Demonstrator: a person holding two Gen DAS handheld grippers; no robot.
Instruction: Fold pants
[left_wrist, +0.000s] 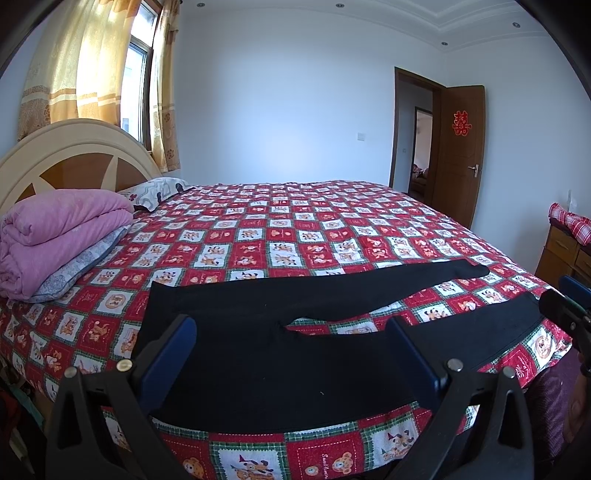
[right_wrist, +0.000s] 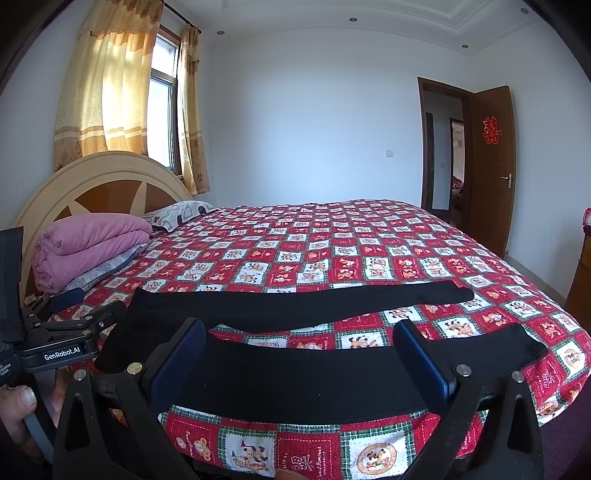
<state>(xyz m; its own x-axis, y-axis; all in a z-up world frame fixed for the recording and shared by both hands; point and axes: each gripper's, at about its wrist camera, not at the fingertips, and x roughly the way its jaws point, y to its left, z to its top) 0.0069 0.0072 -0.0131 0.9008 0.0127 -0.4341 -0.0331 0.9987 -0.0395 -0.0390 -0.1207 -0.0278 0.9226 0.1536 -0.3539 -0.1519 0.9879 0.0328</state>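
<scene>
Black pants spread flat, both grippers poised wide open above them

The pants (left_wrist: 280, 354) lie along the near edge of the bed (left_wrist: 295, 221), legs splayed rightward, likely for a clean fold; left gripper (left_wrist: 291, 350) hovers over the waist end, right gripper (right_wrist: 301, 362) over the near leg, each released, grasping nothing

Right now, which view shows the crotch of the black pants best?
The left wrist view: the black pants lie flat on the bedspread, and the split where the two legs meet sits between that gripper's fingers. In the right wrist view a finger hides that junction; the legs show clearly.
</scene>
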